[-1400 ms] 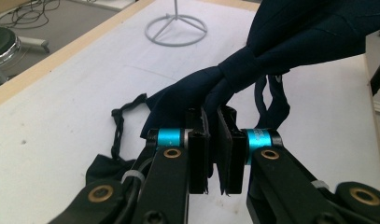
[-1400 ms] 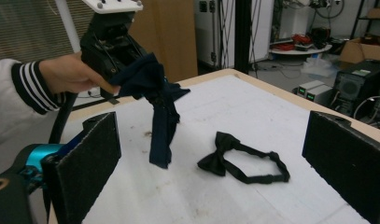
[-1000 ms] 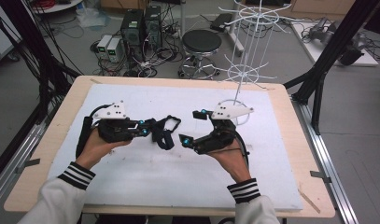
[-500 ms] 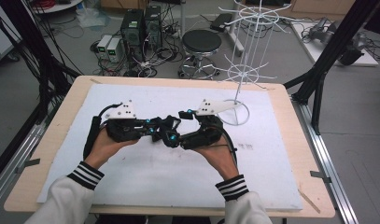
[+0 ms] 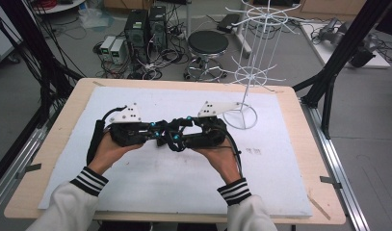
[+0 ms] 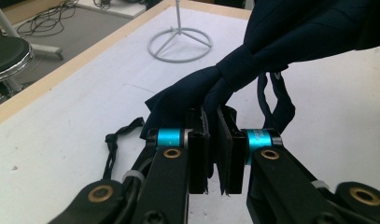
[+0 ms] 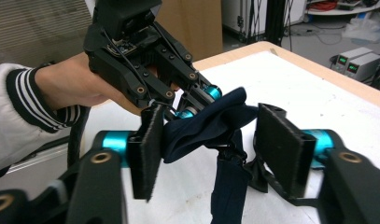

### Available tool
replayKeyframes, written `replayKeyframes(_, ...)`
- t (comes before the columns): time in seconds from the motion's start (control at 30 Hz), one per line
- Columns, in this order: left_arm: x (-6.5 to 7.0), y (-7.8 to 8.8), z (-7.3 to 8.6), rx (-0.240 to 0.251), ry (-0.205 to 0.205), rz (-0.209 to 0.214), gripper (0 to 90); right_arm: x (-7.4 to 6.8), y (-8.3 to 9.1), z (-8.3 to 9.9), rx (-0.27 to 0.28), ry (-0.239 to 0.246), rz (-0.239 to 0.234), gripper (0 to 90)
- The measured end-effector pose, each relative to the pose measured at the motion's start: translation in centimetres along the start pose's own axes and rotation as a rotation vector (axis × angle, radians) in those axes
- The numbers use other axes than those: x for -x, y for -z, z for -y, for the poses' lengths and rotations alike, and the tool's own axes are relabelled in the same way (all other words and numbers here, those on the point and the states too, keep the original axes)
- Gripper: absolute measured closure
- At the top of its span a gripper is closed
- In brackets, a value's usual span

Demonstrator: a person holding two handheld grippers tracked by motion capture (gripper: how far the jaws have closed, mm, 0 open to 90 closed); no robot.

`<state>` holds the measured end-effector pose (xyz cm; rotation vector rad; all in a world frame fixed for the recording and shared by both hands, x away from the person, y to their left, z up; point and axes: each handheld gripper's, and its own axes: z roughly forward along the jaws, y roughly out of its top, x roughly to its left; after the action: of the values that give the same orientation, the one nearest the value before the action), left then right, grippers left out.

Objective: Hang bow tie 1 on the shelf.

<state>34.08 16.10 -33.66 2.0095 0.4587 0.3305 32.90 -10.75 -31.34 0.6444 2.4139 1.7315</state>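
- The left gripper pinches the dark blue soft cloth at mid-frame, holding it steady.
- The right gripper has just been closing around that cloth, jaws apart, ready to grab.

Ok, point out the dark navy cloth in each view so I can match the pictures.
High view: the dark navy cloth sits mid-table, bunched between the two grippers.
Left gripper view: it runs from the upper right down to the centre, where the left gripper pinches its end.
Right gripper view: centre, between the right gripper's jaws, which have just been closing.
Shared landmark: the white table cover beneath it.
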Motion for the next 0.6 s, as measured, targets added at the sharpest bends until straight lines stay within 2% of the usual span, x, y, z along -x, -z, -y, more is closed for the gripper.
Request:
replayKeyframes(0.03,0.01,-0.01,0.01,-0.002,-0.001,-0.003,83.5,0.01,0.02,0.0,-0.002,0.003,0.004,49.8)
replayKeyframes(0.23,0.11,-0.09,0.03,-0.01,-0.008,-0.011,83.5,0.02,-0.02,0.0,-0.006,0.0,0.012,54.4)
replayKeyframes(0.37,0.08,-0.05,0.04,-0.005,-0.006,-0.013,83.6,0.0,0.01,-0.06,0.001,0.012,0.016,64.2)
replayKeyframes(0.5,0.08,-0.03,0.06,-0.012,-0.01,-0.011,83.6,-0.09,0.07,-0.08,-0.019,0.042,0.031,79.9)
replayKeyframes(0.6,0.05,-0.01,0.07,-0.013,-0.013,-0.007,83.6,-0.13,0.12,-0.07,-0.028,0.042,0.039,83.5)
